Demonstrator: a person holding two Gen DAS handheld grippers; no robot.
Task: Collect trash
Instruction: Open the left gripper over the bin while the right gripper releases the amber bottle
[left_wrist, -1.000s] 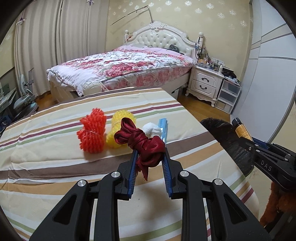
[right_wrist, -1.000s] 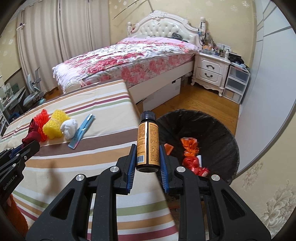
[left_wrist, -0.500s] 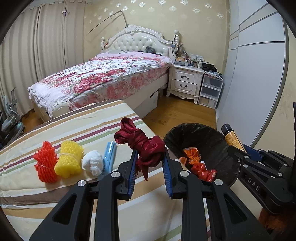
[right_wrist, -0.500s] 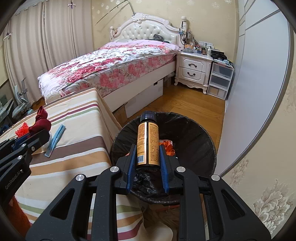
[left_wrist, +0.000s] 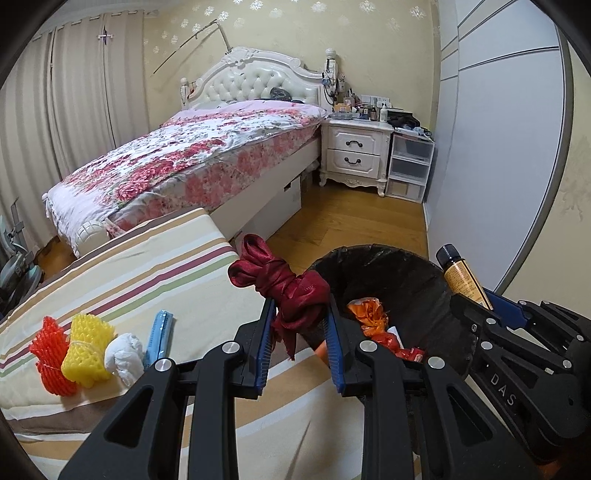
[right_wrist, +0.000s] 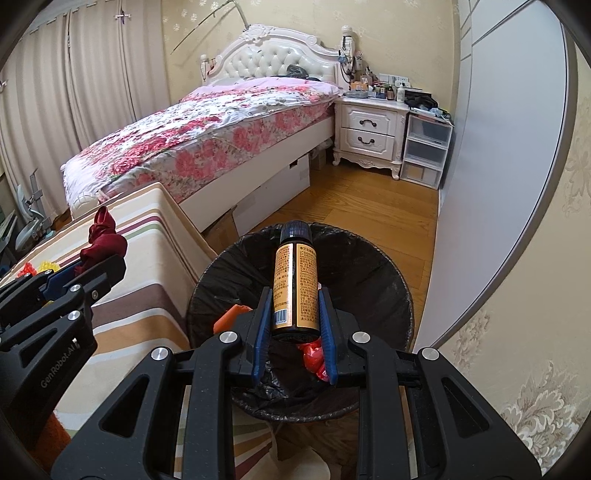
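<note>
With both loads carried over, I judge I'm at the drop step above the black-lined bin (right_wrist: 388, 280) beside the striped tabletop (left_wrist: 155, 266). My right gripper (right_wrist: 295, 314), clenched on the amber bottle (right_wrist: 295, 288), hangs over the bin's mouth. My left gripper (left_wrist: 300, 332), pinching the knotted red ribbon (left_wrist: 291, 288), sits at the near rim; next, each must let go over the opening.

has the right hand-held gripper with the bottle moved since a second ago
Yes. The right hand-held gripper, shut on the bottle, has moved off the striped table and now sits over the black bin.
</note>
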